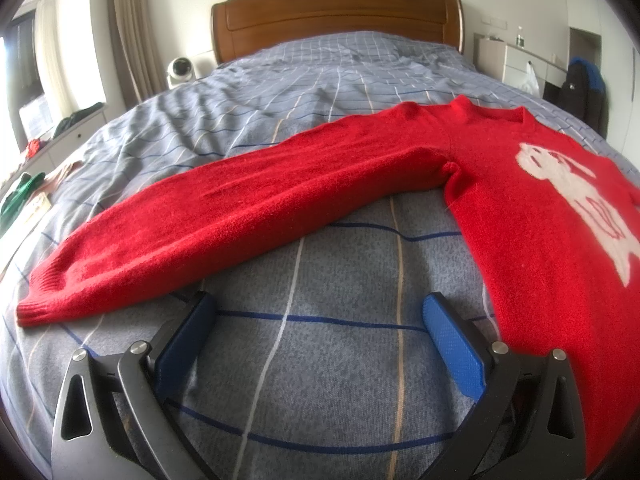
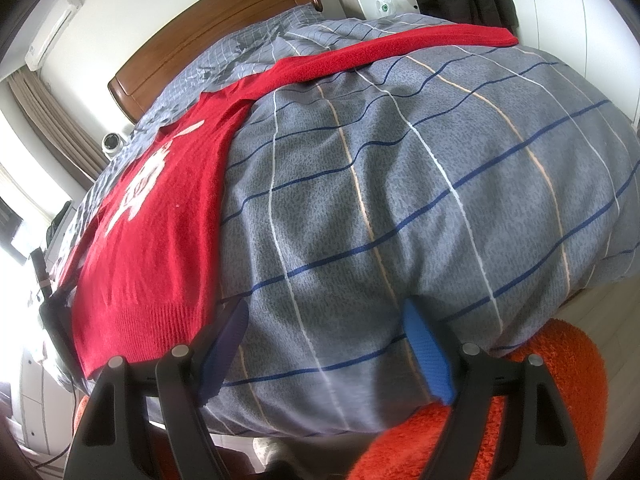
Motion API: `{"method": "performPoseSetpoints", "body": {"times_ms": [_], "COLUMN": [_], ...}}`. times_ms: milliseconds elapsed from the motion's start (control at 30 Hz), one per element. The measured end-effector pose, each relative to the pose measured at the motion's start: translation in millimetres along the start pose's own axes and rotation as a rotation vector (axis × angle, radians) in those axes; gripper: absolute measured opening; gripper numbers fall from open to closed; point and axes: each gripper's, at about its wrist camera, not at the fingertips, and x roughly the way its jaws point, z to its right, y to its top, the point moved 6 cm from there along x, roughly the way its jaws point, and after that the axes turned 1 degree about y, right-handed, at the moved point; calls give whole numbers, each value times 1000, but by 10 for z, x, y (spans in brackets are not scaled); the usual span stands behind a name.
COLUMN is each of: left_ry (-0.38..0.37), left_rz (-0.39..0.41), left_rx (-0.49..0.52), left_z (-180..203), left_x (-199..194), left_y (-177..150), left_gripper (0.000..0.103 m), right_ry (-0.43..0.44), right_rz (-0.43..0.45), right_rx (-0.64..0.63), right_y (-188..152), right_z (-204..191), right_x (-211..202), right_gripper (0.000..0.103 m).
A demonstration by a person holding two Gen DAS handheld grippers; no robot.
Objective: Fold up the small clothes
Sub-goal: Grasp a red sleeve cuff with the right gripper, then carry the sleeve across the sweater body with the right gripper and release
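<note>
Bedroom light is falling on a big bed [image 1: 320,360] with a grey-blue checked cover, and a brown wooden headboard [image 1: 336,16] is standing at its far end. Lying flat on the cover, on the side away from the headboard, is a red sweater [image 1: 520,220] with a white picture [image 1: 576,196] on its front. One long sleeve [image 1: 224,216] is stretching out sideways and the other sleeve [image 2: 400,46] is reaching the other way. The left gripper [image 1: 316,344] is hovering just beside the near sleeve, wide open and holding nothing. The right gripper [image 2: 328,356] is waiting near the sweater's bottom hem [image 2: 160,320], also wide open and holding nothing. Folding does not look started yet, so this seems to be the first step. Next, I think a gripper needs to pinch a sleeve near the cuff [image 1: 40,304] and bring it across the sweater's body. The white picture may have marks inside it, but no words or brand names are clear enough to read.
</note>
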Motion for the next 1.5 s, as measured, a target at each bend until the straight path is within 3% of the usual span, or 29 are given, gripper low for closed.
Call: {"method": "performPoseSetpoints", "body": {"times_ms": [200,333,467,567,667,800,933,1033,1167,1233,1333,1500], "left_ry": [0,1,1,-3,-5,-24,-48,-4,33,7,-66,-61], "left_rz": [0,0,1,2,2,-60,-129,-144,-159,-136,-64,42], "left_rx": [0,1,0,-2,-4,-6,-51,-155,-138,-160,-182,-187], "left_z": [-1,-7,6,-7,8,7,-13,-47,8,28,83,77], "left_x": [0,-2,-2,-1,-4,21,3,-72,-214,-398,-755,-1030], "left_y": [0,-1,-1,-3,-3,30,23,-51,-98,-129,-231,-461], "left_gripper": [103,103,103,103,103,103,103,103,102,102,102,102], "right_ry": [12,94,140,179,237,312,308,257,156,105,64,166], "right_rz": [1,91,231,247,264,255,264,230,205,211,226,237], "right_rx": [9,71,257,507,679,743,732,727,707,679,529,109], "right_y": [40,454,1150,1459,1658,1921,2187,2206,2194,2251,2510,3021], "right_z": [-11,88,742,1428,1915,2082,2115,2087,2081,2041,1663,-26], "right_x": [-40,-291,-473,-366,-218,-37,28,200,345,289,115,-139], "right_gripper": [78,78,78,78,76,76,74,60,9,7,6,6]}}
